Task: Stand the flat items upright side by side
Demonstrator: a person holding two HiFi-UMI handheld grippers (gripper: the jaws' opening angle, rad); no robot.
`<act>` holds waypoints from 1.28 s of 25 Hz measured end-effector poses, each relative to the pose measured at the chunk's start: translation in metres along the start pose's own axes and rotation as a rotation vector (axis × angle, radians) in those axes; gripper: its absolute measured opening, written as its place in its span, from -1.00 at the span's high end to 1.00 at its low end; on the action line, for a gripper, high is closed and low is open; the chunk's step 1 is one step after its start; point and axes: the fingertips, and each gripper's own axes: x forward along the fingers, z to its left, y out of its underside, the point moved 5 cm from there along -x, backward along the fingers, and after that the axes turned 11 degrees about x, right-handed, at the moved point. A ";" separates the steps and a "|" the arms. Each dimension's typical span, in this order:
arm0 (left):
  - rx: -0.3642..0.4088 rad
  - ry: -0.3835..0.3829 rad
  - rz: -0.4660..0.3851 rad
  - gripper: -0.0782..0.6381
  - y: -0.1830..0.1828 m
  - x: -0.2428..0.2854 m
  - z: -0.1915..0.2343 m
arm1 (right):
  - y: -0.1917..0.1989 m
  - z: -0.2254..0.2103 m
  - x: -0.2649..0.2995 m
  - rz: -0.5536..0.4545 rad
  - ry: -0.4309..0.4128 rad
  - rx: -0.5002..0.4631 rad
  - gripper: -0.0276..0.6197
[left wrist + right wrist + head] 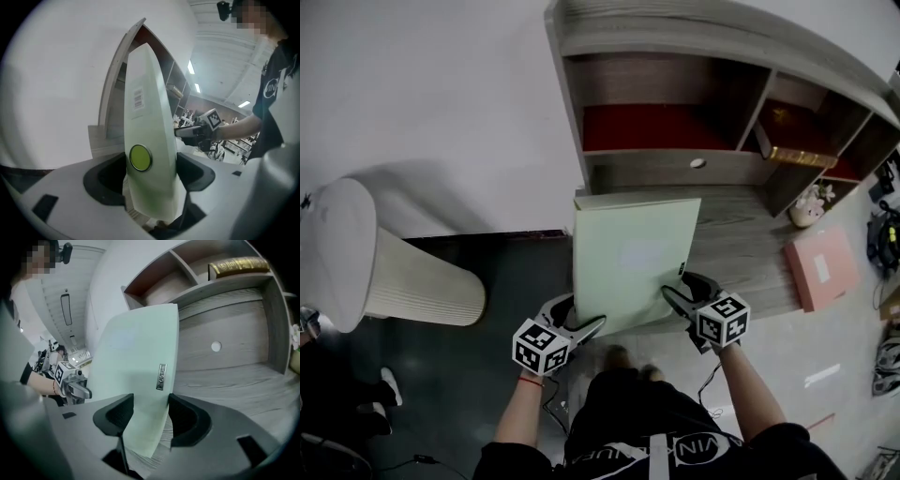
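Green item: the pale green flat rectangular box [633,258] is held nearly upright, leaning back a little, over the left front of the grey wood-grain surface [741,244]. It sits just before the brown shelf unit [675,164]. I can't tell whether its lower edge touches down.
Left gripper [581,314]: clamped on the box's lower left edge, beside a round yellow-green sticker [140,157].
Right gripper [677,286]: pinching the lower right edge, near a small metal tag [161,377].
Step in hand: probably raising the box onto its edge.
Doing it well: hold both grips level so the bottom edge lands square. Set it down fully before either grip eases.
Neighbour: the pink flat box [820,267] lies flat, well apart to the right. Leave room beside the green one for it.
Risk: a tall thin box may topple once let go.
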 end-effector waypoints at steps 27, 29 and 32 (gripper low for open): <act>-0.003 -0.623 -0.035 -0.15 -0.011 0.037 0.050 | -0.106 -0.038 0.139 0.057 -0.295 -0.287 0.20; -0.028 -0.658 -0.024 -0.16 -0.008 0.041 0.047 | -0.105 -0.038 0.141 0.044 -0.271 -0.263 0.22; -0.078 -0.721 -0.005 -0.16 -0.002 0.053 0.042 | -0.104 -0.041 0.144 0.023 -0.244 -0.187 0.31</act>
